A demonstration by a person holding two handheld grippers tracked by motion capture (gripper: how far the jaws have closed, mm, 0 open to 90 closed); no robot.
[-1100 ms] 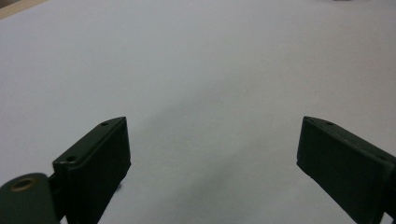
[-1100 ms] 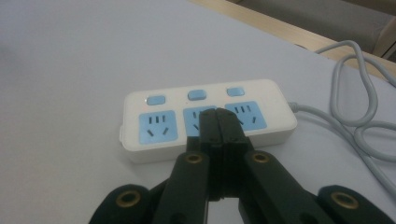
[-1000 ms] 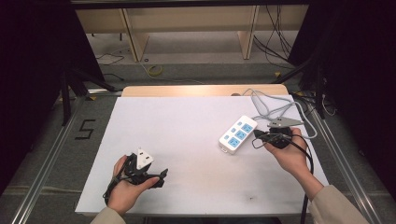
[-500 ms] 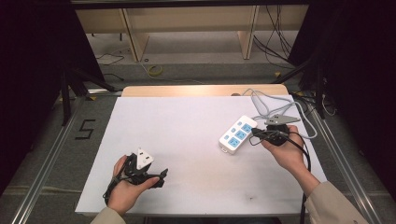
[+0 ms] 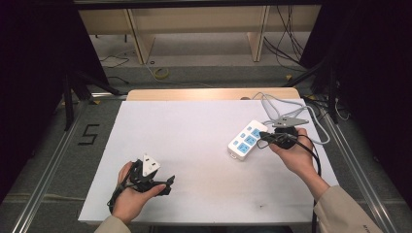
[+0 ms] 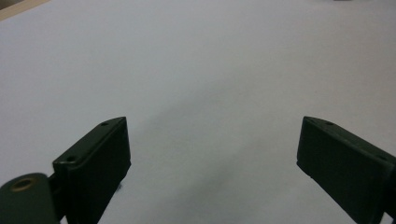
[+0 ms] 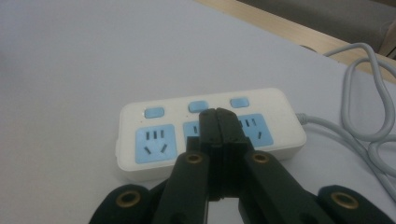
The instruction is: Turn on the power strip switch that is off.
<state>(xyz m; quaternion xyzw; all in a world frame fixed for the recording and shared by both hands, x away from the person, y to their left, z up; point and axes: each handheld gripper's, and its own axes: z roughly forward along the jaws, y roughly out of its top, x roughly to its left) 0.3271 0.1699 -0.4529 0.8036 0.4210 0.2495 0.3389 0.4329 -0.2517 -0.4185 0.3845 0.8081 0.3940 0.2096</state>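
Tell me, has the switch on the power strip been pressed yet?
Nothing looks done yet. The right tongs, shut, hover over the middle of the power strip, just below its blue buttons; whether they touch is unclear. The left tongs wait open over bare table. The press seems still to come.

Power strip (image 7: 210,133) white with light-blue sockets and light-blue buttons, grey cord (image 7: 369,140) at right of frame. Counter (image 5: 194,145) white on top, tan wood strip along its far edge. Right tongs (image 7: 218,122) black with brass-coloured rivets; left tongs (image 6: 212,163) black, white block on top in the high view.
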